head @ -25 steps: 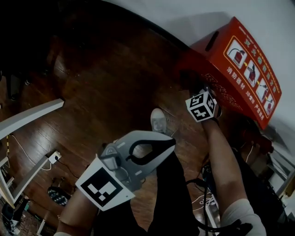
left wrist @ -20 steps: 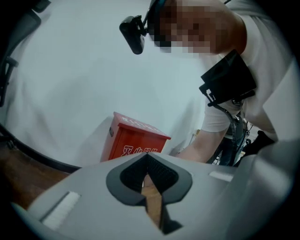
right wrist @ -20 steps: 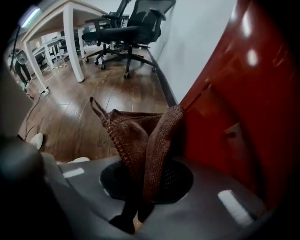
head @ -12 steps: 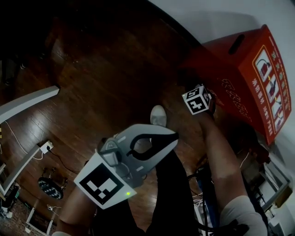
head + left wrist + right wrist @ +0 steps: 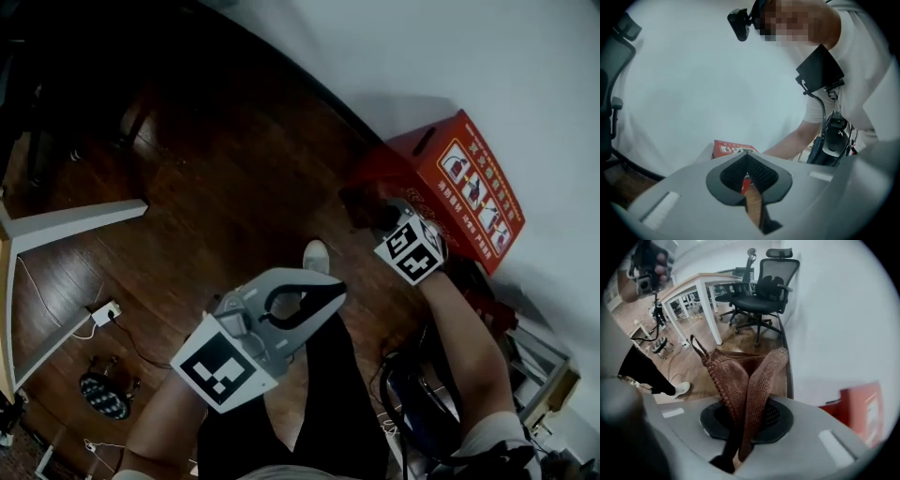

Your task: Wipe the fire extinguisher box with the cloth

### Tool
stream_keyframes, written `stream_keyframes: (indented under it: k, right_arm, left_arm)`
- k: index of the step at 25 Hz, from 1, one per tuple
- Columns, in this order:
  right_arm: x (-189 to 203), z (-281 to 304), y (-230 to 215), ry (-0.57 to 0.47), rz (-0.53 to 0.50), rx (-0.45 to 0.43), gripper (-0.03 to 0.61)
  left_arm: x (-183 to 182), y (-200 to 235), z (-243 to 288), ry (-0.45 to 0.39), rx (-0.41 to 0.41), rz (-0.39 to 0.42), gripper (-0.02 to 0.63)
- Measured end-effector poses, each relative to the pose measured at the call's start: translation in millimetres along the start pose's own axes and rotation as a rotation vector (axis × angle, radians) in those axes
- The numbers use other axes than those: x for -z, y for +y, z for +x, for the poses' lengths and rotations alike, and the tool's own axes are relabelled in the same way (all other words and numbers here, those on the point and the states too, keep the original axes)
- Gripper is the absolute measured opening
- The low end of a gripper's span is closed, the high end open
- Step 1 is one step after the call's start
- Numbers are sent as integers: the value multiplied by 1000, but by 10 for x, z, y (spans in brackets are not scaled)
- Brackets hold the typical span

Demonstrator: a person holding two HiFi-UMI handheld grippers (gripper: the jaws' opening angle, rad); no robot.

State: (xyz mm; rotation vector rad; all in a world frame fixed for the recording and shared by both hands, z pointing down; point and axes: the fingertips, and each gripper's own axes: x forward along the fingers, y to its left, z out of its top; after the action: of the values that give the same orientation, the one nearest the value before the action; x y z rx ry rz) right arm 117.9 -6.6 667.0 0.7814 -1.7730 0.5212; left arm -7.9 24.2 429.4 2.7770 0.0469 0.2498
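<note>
The red fire extinguisher box (image 5: 457, 183) stands on the wooden floor against the white wall, its pictured face turned up and to the right. My right gripper (image 5: 380, 217) is shut on a brown knitted cloth (image 5: 746, 373), which hangs dark beside the box's lower left side (image 5: 361, 208). Whether the cloth touches the box, I cannot tell. In the right gripper view the box (image 5: 860, 409) shows at the right edge. My left gripper (image 5: 328, 294) hovers low over the person's legs, shut with nothing between its jaws. The box top (image 5: 734, 149) peeks just above those jaws.
A white desk frame (image 5: 67, 225) crosses the left side, with a power strip (image 5: 106, 315) and cables on the floor below it. A white shoe (image 5: 316, 254) stands between the grippers. Black office chairs (image 5: 768, 284) and a white desk (image 5: 696, 283) stand along the wall.
The head view has pulled back, so the box looks smaller and farther off. The right gripper stays with the cloth by the box's left side. The left gripper has hardly moved.
</note>
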Motion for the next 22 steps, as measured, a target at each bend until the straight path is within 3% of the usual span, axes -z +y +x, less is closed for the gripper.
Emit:
stream_keyframes:
  k: [6,10,12,16,19,22]
  right_arm:
    - [-594,-1185,-389,43,-334,-115,54]
    - [-895,-1445,-871,141,-556,-280,54]
    - [-785,-1442,-998,240,-667,-418,54]
    - [-322,-1260,-1209,504,-780,-668,54]
    - [-165,-975,-1367,619,-825,-782,52]
    - [40,-695,-1398,668,-857,-866,52]
  left_arm:
    - [-392,169,-463,107,-75,89,0]
    - [-744,468,-467,67,-149,111,0]
    - [-858,633,-363,20,-165,81,0]
    - [-961,956,-131,-27,-231,-14,0]
    - [-985,1265,21,-25,-246,-57,0]
    - [-978,1463,173,-31,-261,-86,0]
